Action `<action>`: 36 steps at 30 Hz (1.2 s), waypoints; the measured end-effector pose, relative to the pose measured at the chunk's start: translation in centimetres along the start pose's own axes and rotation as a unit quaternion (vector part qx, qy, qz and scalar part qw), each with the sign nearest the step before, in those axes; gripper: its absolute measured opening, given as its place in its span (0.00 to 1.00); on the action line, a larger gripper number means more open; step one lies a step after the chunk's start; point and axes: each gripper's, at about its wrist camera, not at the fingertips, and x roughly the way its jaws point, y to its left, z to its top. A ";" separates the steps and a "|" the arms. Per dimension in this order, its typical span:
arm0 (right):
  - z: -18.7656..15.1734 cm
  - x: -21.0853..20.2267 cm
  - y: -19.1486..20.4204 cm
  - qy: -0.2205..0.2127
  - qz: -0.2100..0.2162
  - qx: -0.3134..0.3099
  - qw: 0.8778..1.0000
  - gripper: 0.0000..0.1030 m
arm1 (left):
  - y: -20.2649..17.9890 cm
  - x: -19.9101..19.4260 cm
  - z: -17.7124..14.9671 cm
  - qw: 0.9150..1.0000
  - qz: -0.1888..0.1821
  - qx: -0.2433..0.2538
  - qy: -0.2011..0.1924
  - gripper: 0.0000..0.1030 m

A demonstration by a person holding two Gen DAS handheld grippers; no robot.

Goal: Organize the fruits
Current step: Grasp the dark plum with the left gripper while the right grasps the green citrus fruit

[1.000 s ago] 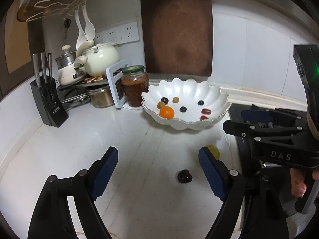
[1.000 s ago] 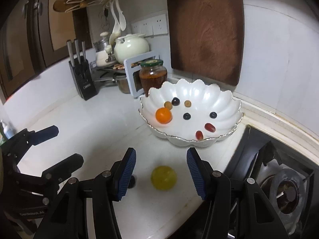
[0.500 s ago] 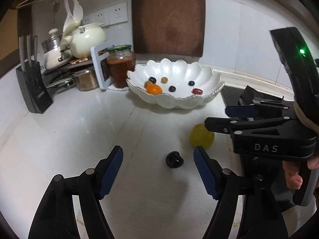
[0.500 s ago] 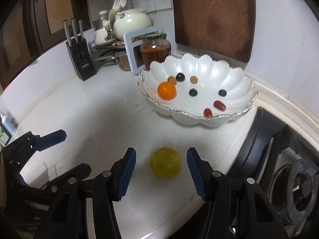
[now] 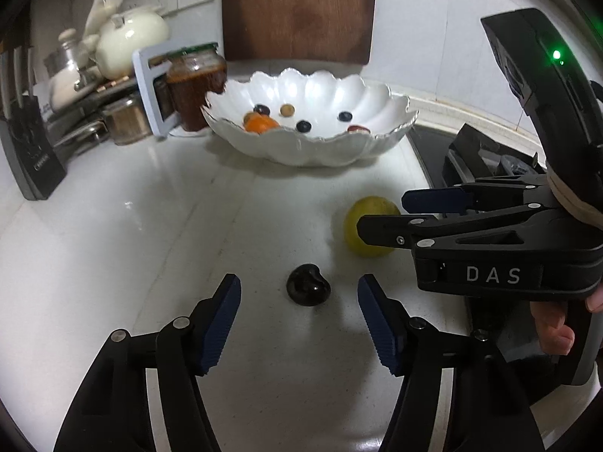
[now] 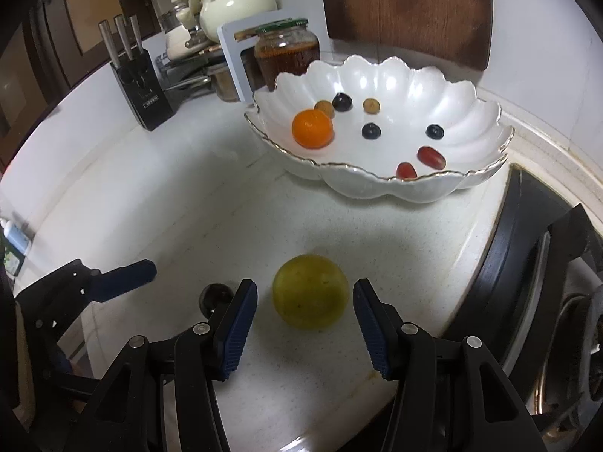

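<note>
The step in hand looks like the pickup of the last two loose fruits, one for each tool, before they join the rest in the white bowl (image 6: pixel 467 184). In the right wrist view the right gripper (image 6: pixel 305 333) is spread open at the bottom centre of the frame, its blue pads on either side of the yellow-green fruit (image 6: pixel 309 290), which sits on the white counter (image 6: pixel 158 203) just ahead of the fingertips and not touching either pad. In the left wrist view the left gripper (image 5: pixel 299 324) is likewise open and empty at the bottom of the frame, and the small dark fruit (image 5: pixel 308 284) lies on the counter in the gap just beyond its tips, a little left of the midline. The bowl stands in the upper middle of both views, well apart from the two loose fruits, and already holds an orange (image 6: pixel 312 129) with several small dark, tan and red fruits. The next move probably calls for pushing each tool a little further forward so the fruit is fully between the pads, then closing gently; the round yellow-green fruit could roll away toward the black stove (image 6: pixel 527 263) at the right edge, and the two tools are close enough to bump.
</note>
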 end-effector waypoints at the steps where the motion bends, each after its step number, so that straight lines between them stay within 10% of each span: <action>1: 0.0 0.2 -0.1 0.002 0.001 0.001 1.000 0.53 | -0.1 0.2 0.0 1.000 -0.002 0.000 0.003 0.61; 21: -0.4 2.0 -0.7 0.021 0.017 0.010 1.000 0.49 | 0.1 3.0 0.4 0.999 -0.029 0.002 0.027 0.28; 36: -0.8 1.3 -0.6 0.007 0.013 0.014 1.000 0.49 | 1.0 1.4 0.6 1.000 -0.002 -0.029 0.011 0.27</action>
